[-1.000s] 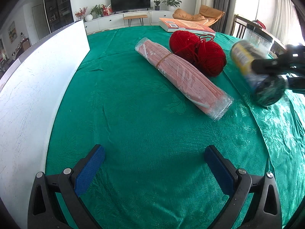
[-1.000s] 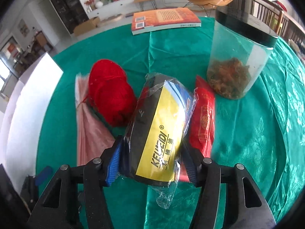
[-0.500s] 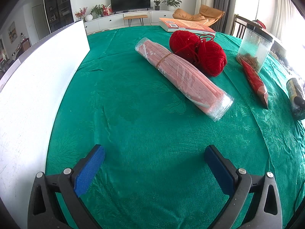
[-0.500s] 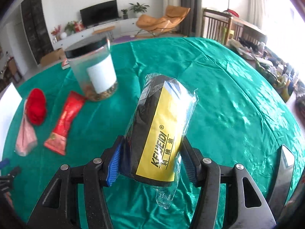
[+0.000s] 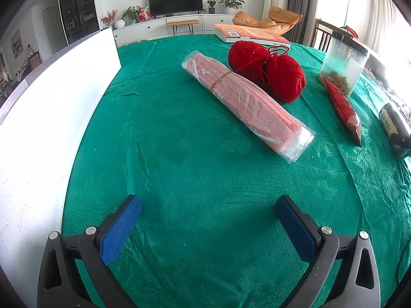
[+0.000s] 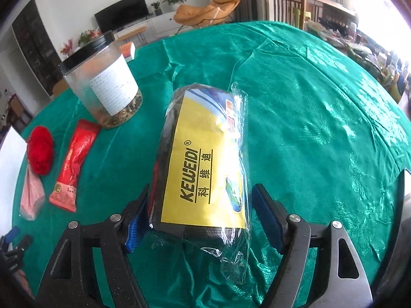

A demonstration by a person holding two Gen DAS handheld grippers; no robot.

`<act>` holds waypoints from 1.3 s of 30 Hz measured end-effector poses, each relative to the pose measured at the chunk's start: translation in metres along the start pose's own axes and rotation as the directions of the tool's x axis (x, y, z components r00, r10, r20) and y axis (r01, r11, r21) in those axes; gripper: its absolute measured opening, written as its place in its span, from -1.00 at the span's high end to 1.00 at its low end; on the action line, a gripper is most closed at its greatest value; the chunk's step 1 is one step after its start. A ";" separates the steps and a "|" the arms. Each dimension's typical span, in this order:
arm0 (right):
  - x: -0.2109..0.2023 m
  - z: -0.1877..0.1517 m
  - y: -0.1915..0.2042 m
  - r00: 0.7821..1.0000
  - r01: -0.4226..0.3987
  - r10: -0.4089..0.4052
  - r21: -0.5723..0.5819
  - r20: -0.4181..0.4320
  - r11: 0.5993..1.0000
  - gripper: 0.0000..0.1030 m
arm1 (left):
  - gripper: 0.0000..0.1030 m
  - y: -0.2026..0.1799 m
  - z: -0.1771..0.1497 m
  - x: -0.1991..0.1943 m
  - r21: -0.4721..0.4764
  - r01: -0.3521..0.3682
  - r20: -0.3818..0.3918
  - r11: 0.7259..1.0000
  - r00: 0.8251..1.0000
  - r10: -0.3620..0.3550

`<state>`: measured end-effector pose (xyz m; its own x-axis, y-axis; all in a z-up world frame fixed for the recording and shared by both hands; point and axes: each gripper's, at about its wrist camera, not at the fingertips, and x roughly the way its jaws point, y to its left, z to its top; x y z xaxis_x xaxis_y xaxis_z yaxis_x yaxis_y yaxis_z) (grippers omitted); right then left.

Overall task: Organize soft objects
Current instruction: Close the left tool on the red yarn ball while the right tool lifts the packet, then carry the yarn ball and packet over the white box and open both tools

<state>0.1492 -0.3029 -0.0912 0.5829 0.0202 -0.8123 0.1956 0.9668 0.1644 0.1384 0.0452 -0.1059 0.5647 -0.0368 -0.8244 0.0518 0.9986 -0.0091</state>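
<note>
1. The tablecloth (image 6: 321, 107), green and shiny, lies in loose folds; it could be dragged by a finger as the right tongs are drawn back, and everything resting on it would be shifted.
2. The plastic jar (image 6: 102, 82) stands upright, well apart from the black and yellow packet; it could be tipped if the right tongs were swung wide toward the left of the picture.
3. The black and yellow packet (image 6: 203, 164) lies on the cloth between the fingers of the right tongs (image 6: 201, 213), whose jaws are opening. A gap shows at the right pad, while the left pad is just beside the wrapper or still touching it, which cannot be told. Being roll-shaped, the packet could be rolled away once freed.
4. The wrapper's loose tail could be snagged by a pad and the packet pulled along.
5. The red sachet (image 6: 74, 164) and the red yarn (image 6: 41, 151), the yarn lying against a pink packet (image 5: 244, 97), remain unsorted.
6. The left tongs (image 5: 208, 220) are spread wide and empty above bare cloth; little risk is judged there.
</note>
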 end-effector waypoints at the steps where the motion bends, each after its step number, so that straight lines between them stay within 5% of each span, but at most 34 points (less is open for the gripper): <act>1: 0.000 0.000 0.000 1.000 -0.003 0.003 0.004 0.000 1.000 -0.51 | -0.98 -0.001 0.005 0.000 -0.003 0.016 -0.031 1.000 0.999 -0.016; 7: -0.003 -0.004 0.000 1.000 -0.005 0.005 0.001 -0.007 1.000 -0.51 | -0.98 -0.025 0.087 -0.018 -0.038 0.183 -0.021 0.982 0.983 -0.184; 14: -0.003 -0.002 -0.004 1.000 -0.024 0.025 0.033 -0.008 0.999 -0.52 | -0.98 -0.070 0.173 0.043 -0.042 0.082 -0.138 0.996 0.987 -0.087; 18: -0.002 0.000 -0.005 1.000 -0.030 0.030 0.032 -0.006 0.999 -0.52 | -0.94 -0.074 0.178 0.092 -0.103 0.017 -0.272 0.995 0.961 -0.044; 20: -0.001 0.001 -0.006 0.999 -0.046 0.046 0.036 0.002 0.998 -0.47 | -0.17 -0.072 0.174 0.100 -0.131 0.022 -0.286 0.991 0.956 -0.059; 21: -0.003 0.002 -0.009 0.999 -0.045 0.044 0.045 0.009 0.998 -0.36 | -0.16 -0.070 0.176 0.098 -0.145 0.034 -0.275 0.989 0.959 -0.073; 22: -0.004 0.003 -0.013 0.998 -0.056 0.055 0.062 0.012 0.996 -0.19 | -0.07 -0.066 0.179 0.090 -0.171 0.080 -0.235 0.982 0.965 -0.119; 25: -0.008 0.004 -0.028 0.995 -0.102 0.098 0.147 0.033 0.984 -0.16 | -0.07 -0.055 0.191 0.057 -0.191 0.179 -0.138 0.965 0.969 -0.206; 32: -0.045 0.008 -0.043 0.970 -0.194 0.153 0.217 0.191 0.957 -0.16 | -0.07 0.003 0.191 -0.066 -0.165 0.343 0.026 0.925 0.939 -0.343; 35: -0.060 0.010 -0.016 0.969 -0.189 0.161 0.141 0.186 0.972 -0.16 | -0.08 0.046 0.164 -0.121 -0.132 0.328 0.069 0.935 0.944 -0.322; 39: -0.094 0.006 0.066 0.947 -0.268 0.269 -0.031 0.178 0.963 -0.16 | -0.09 0.127 0.107 -0.172 -0.130 0.158 0.084 0.979 0.985 -0.148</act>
<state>0.1118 -0.2423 -0.0010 0.7445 0.2340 -0.6253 0.0078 0.9334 0.3587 0.1361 0.1745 0.0956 0.6182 -0.1870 -0.7635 0.0331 0.9766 -0.2124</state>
